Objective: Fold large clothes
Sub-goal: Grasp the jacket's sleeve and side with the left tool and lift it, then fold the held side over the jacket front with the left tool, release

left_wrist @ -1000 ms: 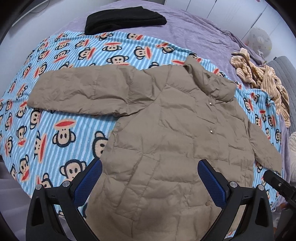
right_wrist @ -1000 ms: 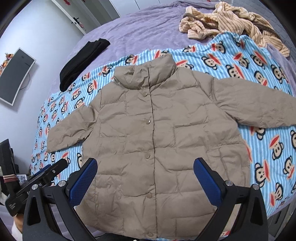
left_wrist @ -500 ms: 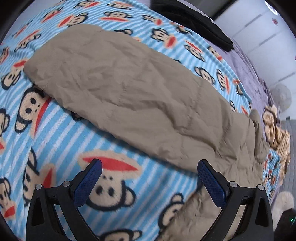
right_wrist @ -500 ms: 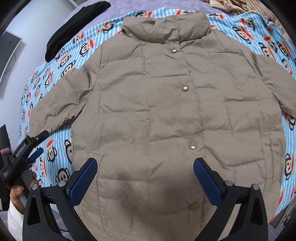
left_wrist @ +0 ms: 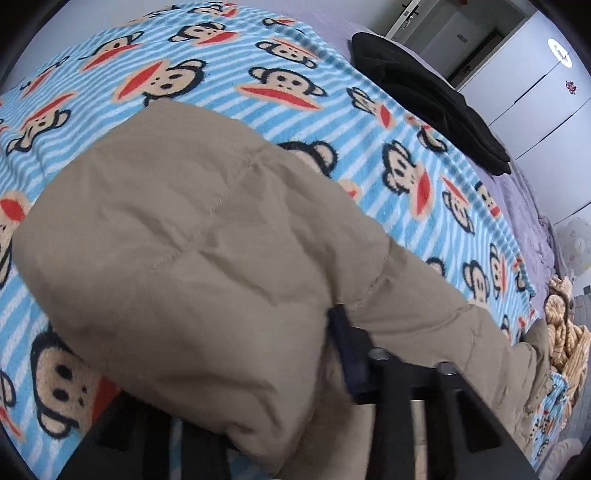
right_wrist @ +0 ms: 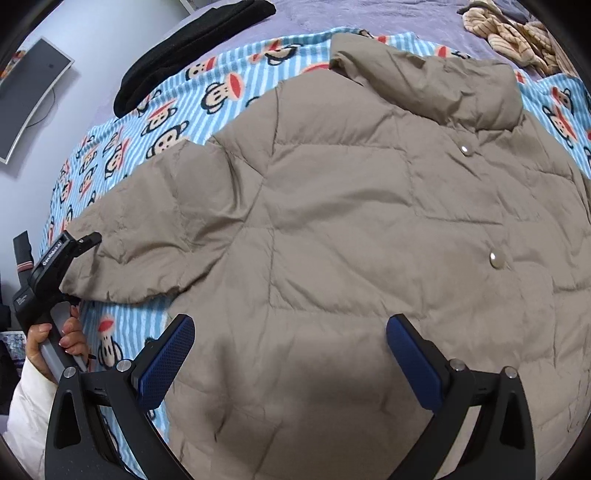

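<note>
Jacket: my tan quilted puffer jacket lies spread front-up on the bed, collar toward the far side, snap buttons running down its front.
Blanket: under the jacket is a blue-and-white striped blanket printed with monkey faces, laid over a lilac bedspread.
Left hand-held gripper: my left hand-held gripper sits at the cuff end of the jacket's sleeve; its jaws are pressed together, pinching the sleeve fabric, which bulges over the fingers in my left wrist view.
Left hand: my hand wraps the grey handle, a white sleeve cuff behind it.
Right hand-held gripper: my right hand-held gripper hangs over the lower body of the jacket, its blue pads spread wide with nothing pinched between them.
Black garment: a folded black garment lies on the bedspread beyond the blanket's far edge.
Striped cloth: a crumpled cream-and-brown striped cloth lies near the jacket's collar side.
Monitor: a curved screen shows against the wall.
</note>
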Available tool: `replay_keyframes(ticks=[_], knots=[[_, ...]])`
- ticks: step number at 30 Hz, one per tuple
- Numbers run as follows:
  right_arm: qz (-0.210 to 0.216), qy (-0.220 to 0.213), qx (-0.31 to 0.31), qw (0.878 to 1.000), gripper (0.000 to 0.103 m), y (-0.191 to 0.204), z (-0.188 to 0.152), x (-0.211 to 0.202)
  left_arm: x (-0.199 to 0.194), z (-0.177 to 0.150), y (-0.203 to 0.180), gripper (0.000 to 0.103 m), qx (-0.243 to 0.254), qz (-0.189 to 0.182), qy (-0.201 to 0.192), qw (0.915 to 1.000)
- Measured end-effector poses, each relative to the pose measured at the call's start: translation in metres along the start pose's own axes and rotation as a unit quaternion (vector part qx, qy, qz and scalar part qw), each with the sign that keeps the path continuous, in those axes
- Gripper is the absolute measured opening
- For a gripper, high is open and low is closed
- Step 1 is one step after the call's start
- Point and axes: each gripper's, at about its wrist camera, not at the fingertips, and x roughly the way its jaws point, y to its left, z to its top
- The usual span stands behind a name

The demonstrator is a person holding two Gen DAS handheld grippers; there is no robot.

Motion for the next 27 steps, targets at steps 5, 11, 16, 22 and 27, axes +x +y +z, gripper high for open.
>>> replay_keyframes(ticks=[5, 11, 16, 22, 27], knots=[[0.014, -0.037, -0.018, 0.999, 0.102, 0.022, 0.026, 0.003, -0.036, 0.017, -0.019, 0.009, 0.057, -0.019, -0.043, 0.9973], [0.112, -0.016, 0.015, 0.993, 0.021, 0.034, 0.048, 0.042, -0.091, 0.021, -0.066, 0.009, 0.143, -0.058, -0.094, 0.9835], [0.149, 0.013, 0.042, 0.988, 0.019, 0.041, 0.044, 0.084, -0.122, -0.004, -0.126, 0.009, 0.228, -0.110, -0.109, 0.9613], [0.159, 0.026, 0.040, 0.986, 0.019, 0.039, 0.038, 0.098, -0.134, -0.059, -0.223, 0.009, 0.291, -0.188, -0.085, 0.9344], [0.206, 0.039, 0.066, 0.976, 0.019, -0.003, 0.030, 0.065, -0.138, -0.133, -0.318, 0.009, 0.347, -0.229, -0.059, 0.9077]])
